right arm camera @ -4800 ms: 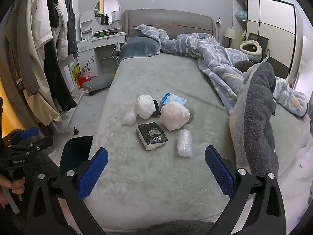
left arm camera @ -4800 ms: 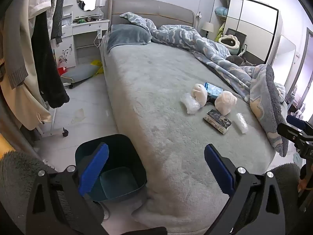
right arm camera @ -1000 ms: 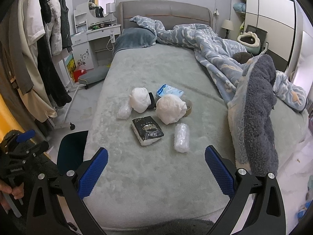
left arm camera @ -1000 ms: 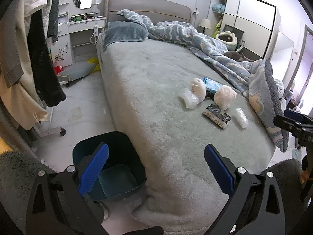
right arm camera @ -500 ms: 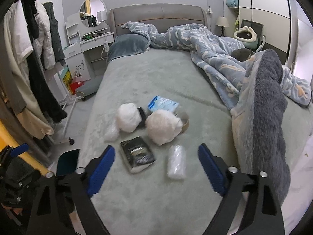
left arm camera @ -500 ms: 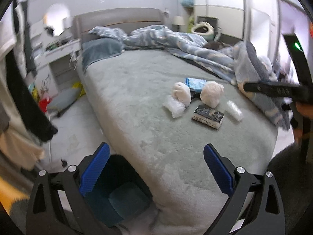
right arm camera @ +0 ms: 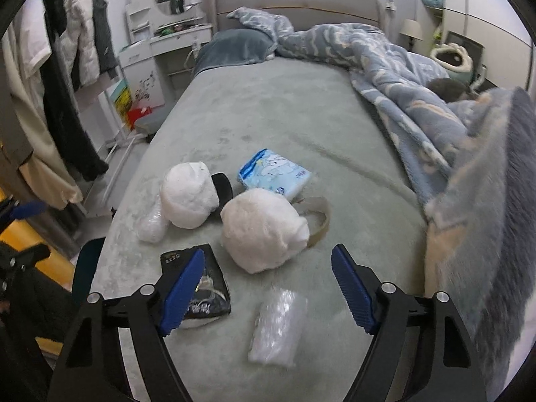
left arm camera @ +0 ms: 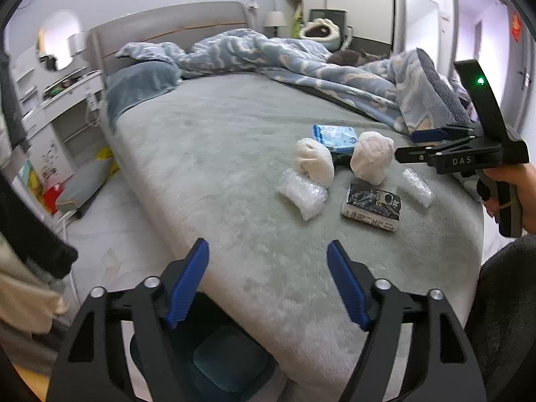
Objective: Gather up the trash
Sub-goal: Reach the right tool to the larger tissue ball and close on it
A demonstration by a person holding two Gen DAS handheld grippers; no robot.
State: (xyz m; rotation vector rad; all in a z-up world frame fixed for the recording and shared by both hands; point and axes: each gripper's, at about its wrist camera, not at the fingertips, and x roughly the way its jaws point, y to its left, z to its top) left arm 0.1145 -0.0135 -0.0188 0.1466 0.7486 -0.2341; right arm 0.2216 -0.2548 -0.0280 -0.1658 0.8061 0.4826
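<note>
Trash lies in a cluster on the grey bed (left arm camera: 214,140). It includes two white crumpled wads (right arm camera: 264,231) (right arm camera: 187,197), a black packet (right arm camera: 197,288), a clear plastic roll (right arm camera: 278,325), a bubble-wrap piece (left arm camera: 301,196) and a blue tissue pack (right arm camera: 274,171). My right gripper (right arm camera: 268,288) hovers just short of the nearer wad and above the plastic roll. Its jaws are closing with nothing between the pads. My left gripper (left arm camera: 268,284) is over the bed's near corner, short of the bubble wrap. Its jaws are also closing on nothing. A dark teal bin (left arm camera: 227,365) stands below it.
A tape ring (right arm camera: 318,214) and a small black object (right arm camera: 222,186) lie among the trash. A rumpled blue duvet (right arm camera: 418,100) covers the bed's right side. Hanging clothes (right arm camera: 60,77) and a white dressing table (right arm camera: 157,43) stand to the left. A hand (left arm camera: 516,191) holds the right gripper.
Both grippers have moved in toward the trash cluster, which now looks larger. Both pairs of jaws have narrowed. The left view has rolled and swung right, so the bin sits lower.
</note>
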